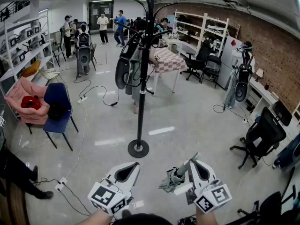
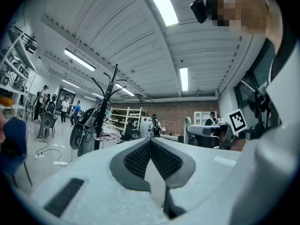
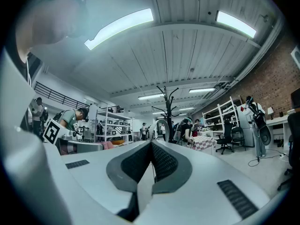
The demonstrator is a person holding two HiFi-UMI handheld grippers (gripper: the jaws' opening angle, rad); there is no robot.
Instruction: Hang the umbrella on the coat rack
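head view: my left hand-held gripper (image 1: pixel 132 167) is low at the left, jaws together w/ nothing in them. my right hand-held gripper (image 1: pixel 197 162) is low at the right, tip pointing fwd. the umbrella (image 1: pixel 169 179) is folded, grey-green fabric bunched just left of the right gripper's body, its thin rod running up to the jaw tip. it's off the floor (image 1: pixel 197 116), carried, not on the rack. the rack (image 1: pixel 141 93) is a black pole on a round base, straight ahead and a bit left of the umbrella, apart from both grippers. a dark bag (image 1: pixel 123 65) hangs on its left side. a blue chair (image 1: pixel 58 108) stands well off to the left, a bench (image 1: pixel 167 60) w/ checked cloth behind the rack.

left gripper view: jaws closed pad to pad at the tip (image 2: pixel 151 142), nothing between. rack (image 2: pixel 105 107) shows left of the tip, far off. ceiling lights above.

right gripper view: jaws pressed together (image 3: pixel 151 144), clamped on the umbrella. a pale curved hook (image 3: pixel 160 121) rises just past the tip; looks like the umbrella's handle but can't be sure. rack (image 3: pixel 168 104) stands beyond it, hooks spread at the top, nothing of the umbrella on it.
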